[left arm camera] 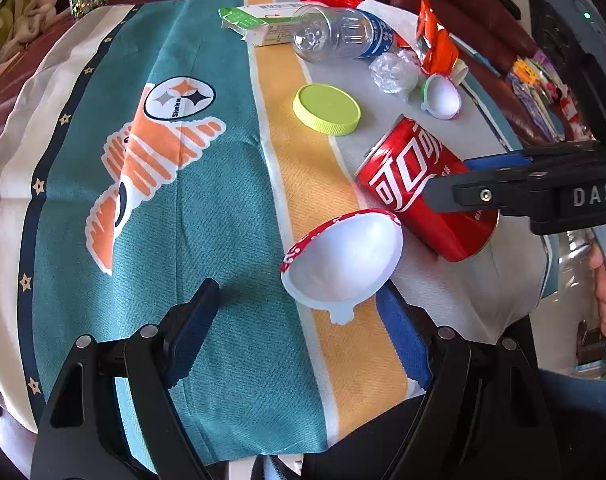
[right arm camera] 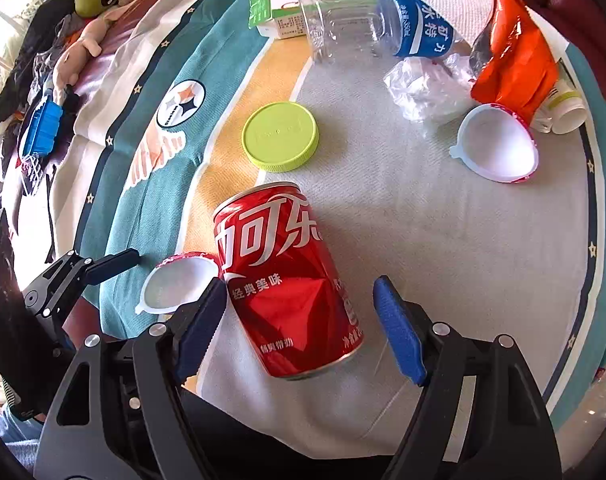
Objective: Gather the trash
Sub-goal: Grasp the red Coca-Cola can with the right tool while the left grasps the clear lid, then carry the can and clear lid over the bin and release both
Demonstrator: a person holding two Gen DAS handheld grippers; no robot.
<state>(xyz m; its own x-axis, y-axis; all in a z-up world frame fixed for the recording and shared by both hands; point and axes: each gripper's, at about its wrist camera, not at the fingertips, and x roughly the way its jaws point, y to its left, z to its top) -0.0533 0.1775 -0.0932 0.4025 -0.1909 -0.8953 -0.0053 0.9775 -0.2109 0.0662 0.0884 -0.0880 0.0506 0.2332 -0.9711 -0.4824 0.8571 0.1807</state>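
Note:
A dented red cola can [right arm camera: 289, 280] lies on its side on the striped cloth [right arm camera: 423, 240]; it also shows in the left wrist view [left arm camera: 419, 184]. My right gripper [right arm camera: 299, 316] is open, its fingers either side of the can, apart from it. A white half-shell cup with a red rim [left arm camera: 343, 260] lies just ahead of my open, empty left gripper [left arm camera: 299, 312]; it also shows in the right wrist view [right arm camera: 179, 288]. The right gripper shows from the side in the left wrist view [left arm camera: 455, 184].
Farther back lie a lime-green lid [right arm camera: 279, 136], a second half-shell cup [right arm camera: 497, 146], crumpled clear plastic [right arm camera: 423, 84], an empty water bottle [right arm camera: 363, 28], a carton [right arm camera: 283, 12] and an orange wrapper [right arm camera: 511, 56]. Soft toys [right arm camera: 91, 36] lie left of the cloth.

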